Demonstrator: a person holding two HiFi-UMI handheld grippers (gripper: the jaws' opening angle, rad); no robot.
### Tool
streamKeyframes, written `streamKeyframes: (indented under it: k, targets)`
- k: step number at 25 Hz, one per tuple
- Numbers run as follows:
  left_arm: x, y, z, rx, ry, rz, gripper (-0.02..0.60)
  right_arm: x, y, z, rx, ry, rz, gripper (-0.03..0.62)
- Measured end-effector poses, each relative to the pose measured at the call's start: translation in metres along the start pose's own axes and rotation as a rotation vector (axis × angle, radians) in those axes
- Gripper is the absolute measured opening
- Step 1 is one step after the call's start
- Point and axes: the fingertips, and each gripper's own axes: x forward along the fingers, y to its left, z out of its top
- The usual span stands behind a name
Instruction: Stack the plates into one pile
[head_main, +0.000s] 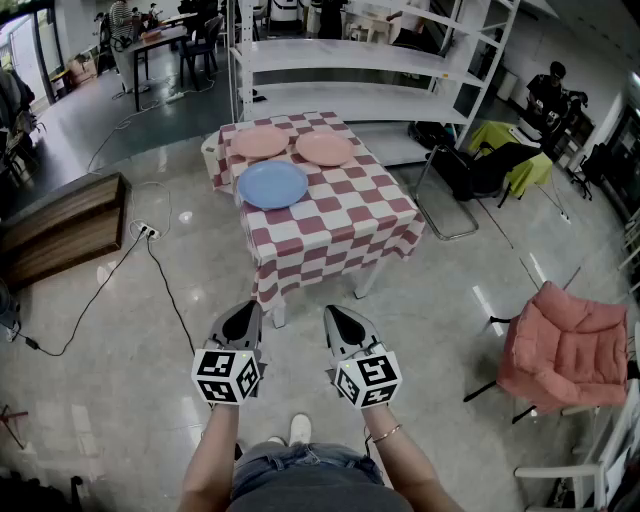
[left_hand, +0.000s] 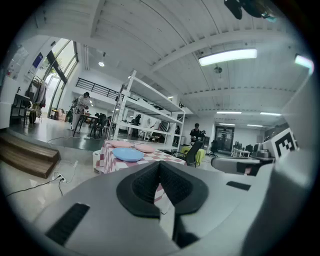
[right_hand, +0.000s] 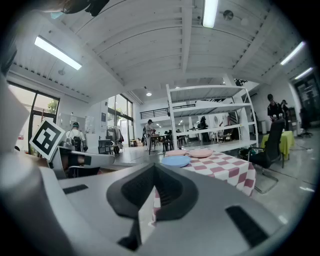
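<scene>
At the bottom centre of the head view, the left hand-held gripper (head_main: 244, 312) and the right hand-held gripper (head_main: 336, 316) are held side by side. Each has its jaws pressed together on nothing, and both aim up the frame. Well above them stands the table (head_main: 340, 225) with its checked cloth. On its far half the round blue plate (head_main: 272, 184) lies flat, face up. Just behind it, the left pink plate (head_main: 260, 143) and the right pink plate (head_main: 325, 149) lie flat side by side.
</scene>
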Motion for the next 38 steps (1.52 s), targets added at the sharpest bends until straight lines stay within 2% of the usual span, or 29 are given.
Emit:
streamKeyframes:
  k: [9, 16, 25, 32, 38]
  targets:
    - [0.014, 0.004, -0.011, -0.013, 0.029, 0.005, 0.015, 0.006, -0.014, -0.001, 0.037, -0.024, -0.003, 0.009]
    - [0.015, 0.008, -0.018, -0.044, 0.038, 0.036, 0.015, 0.011, -0.02, -0.01, 0.057, 0.001, 0.01, 0.009]
    - [0.021, 0.025, -0.004, -0.029, 0.028, 0.085, 0.015, 0.035, -0.025, -0.004, 0.068, 0.004, 0.035, 0.009]
    - [0.045, 0.063, 0.0, -0.033, 0.038, 0.115, 0.015, 0.079, -0.024, -0.004, 0.08, 0.02, 0.049, 0.009]
    - [0.082, 0.118, 0.002, -0.049, 0.059, 0.117, 0.015, 0.139, -0.028, -0.006, 0.09, 0.042, 0.035, 0.009]
